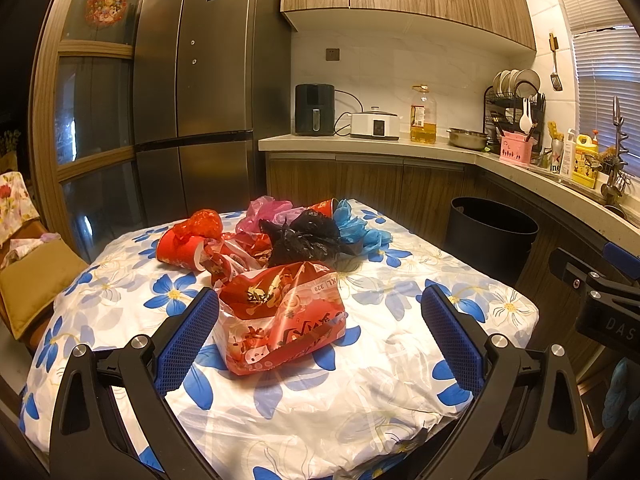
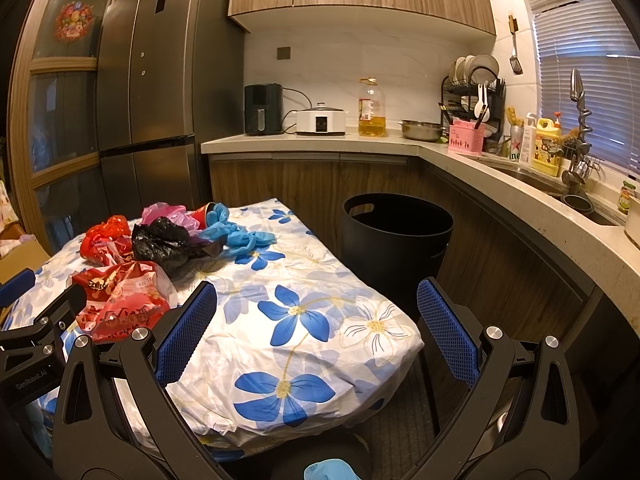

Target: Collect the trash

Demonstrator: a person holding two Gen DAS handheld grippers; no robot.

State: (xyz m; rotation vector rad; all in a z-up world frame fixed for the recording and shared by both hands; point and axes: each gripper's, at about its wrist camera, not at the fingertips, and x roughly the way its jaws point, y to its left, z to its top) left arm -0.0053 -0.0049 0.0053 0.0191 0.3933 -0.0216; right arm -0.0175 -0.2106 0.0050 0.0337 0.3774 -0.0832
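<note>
The left tool (image 1: pixel 316 332) hangs with its blue pads (image 1: pixel 185 342) spread wide apart, gripping nothing; the red printed bag (image 1: pixel 282 318) lies on the cloth between them, nearer the left pad. The right tool (image 2: pixel 316 330) is likewise wide apart and empty, above the flowered cloth (image 2: pixel 296 320), with the red printed bag off to its left.

Behind the red printed bag sits the rest of the trash: a red paper cup (image 1: pixel 178 250) on its side, a black plastic bag (image 1: pixel 310 240), pink plastic (image 1: pixel 262 210) and blue gloves (image 1: pixel 354 226), all bunched together on the counter (image 1: pixel 400 360).

Only the right wrist view shows the black bin (image 2: pixel 396 236) whole, open-topped, standing on the floor just beyond the counter's far right corner; the left wrist view catches it partly, and shows the right tool's black body at its right edge. The right wrist view shows the left tool's body reaching the red printed bag.

Beyond the bin runs a kitchen worktop (image 2: pixel 320 142) carrying an oil bottle (image 2: pixel 372 108), with a steel fridge (image 2: pixel 160 100) to its left.
</note>
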